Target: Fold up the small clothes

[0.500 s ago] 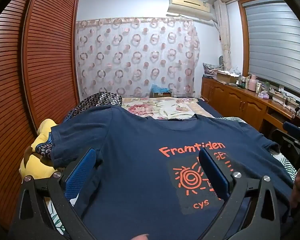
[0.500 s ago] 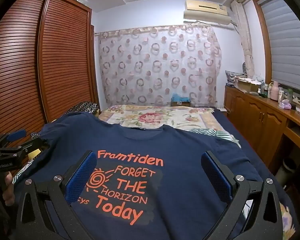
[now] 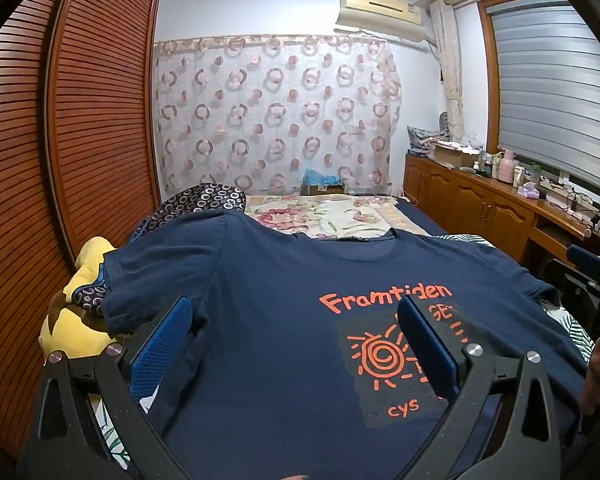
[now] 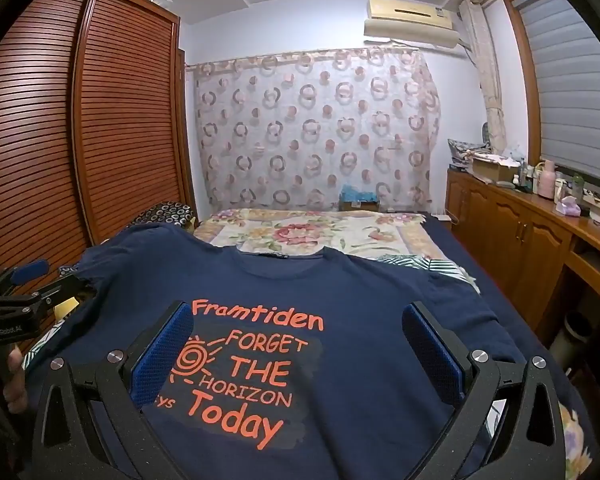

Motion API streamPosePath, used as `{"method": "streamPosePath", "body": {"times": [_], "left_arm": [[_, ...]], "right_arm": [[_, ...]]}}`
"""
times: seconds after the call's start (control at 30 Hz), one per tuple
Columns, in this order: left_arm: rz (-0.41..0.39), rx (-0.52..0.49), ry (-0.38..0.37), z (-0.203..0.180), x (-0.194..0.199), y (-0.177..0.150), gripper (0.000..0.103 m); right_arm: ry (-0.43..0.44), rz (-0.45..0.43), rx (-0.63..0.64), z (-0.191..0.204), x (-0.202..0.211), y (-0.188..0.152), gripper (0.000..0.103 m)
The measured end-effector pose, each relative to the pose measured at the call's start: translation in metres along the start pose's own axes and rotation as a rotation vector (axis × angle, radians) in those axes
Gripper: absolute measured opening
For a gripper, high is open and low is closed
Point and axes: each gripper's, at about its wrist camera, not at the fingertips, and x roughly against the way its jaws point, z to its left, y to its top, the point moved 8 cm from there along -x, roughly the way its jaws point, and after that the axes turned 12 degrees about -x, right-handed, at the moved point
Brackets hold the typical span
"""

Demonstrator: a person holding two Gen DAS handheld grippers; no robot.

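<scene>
The shirt [image 4: 340, 300] lies flat on the bed [image 4: 480, 264], print up, collar away, long axis running straight ahead. Both grippers, left [image 3: 296, 344] and right [image 4: 300, 352], hang released over its near half; the left sleeve [image 3: 156, 276] seems nearer the left one.

The navy cotton T-shirt with orange lettering [image 4: 340, 300] lies spread across the bed, open above. On its left sleeve side, a yellow plush cushion [image 3: 80, 320] and a dark ring-patterned pillow [image 3: 204, 200] crowd the edge, hard against the brown slatted wardrobe doors [image 3: 80, 140]. The long wooden sideboard [image 4: 532, 236] bounds the aisle along the bed's right side.
</scene>
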Motion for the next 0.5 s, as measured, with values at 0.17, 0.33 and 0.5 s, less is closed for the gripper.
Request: {"method": "streamPosePath", "body": {"times": [0.17,0.33,0.5], "left_arm": [[0.000,0.001,-0.001,-0.0001,-0.0001,-0.0001,0.103],[-0.001,0.001,0.000,0.0001,0.0004,0.0001,0.103],[-0.002,0.000,0.000,0.0000,0.0000,0.0001,0.103]], "right_arm": [[-0.002,0.002,-0.002,0.0024,-0.0001,0.0010,0.103],[-0.001,0.003,-0.002,0.0019,0.0007,0.0013,0.103],[-0.001,0.003,-0.001,0.0020,0.0007,0.0013,0.103]]}}
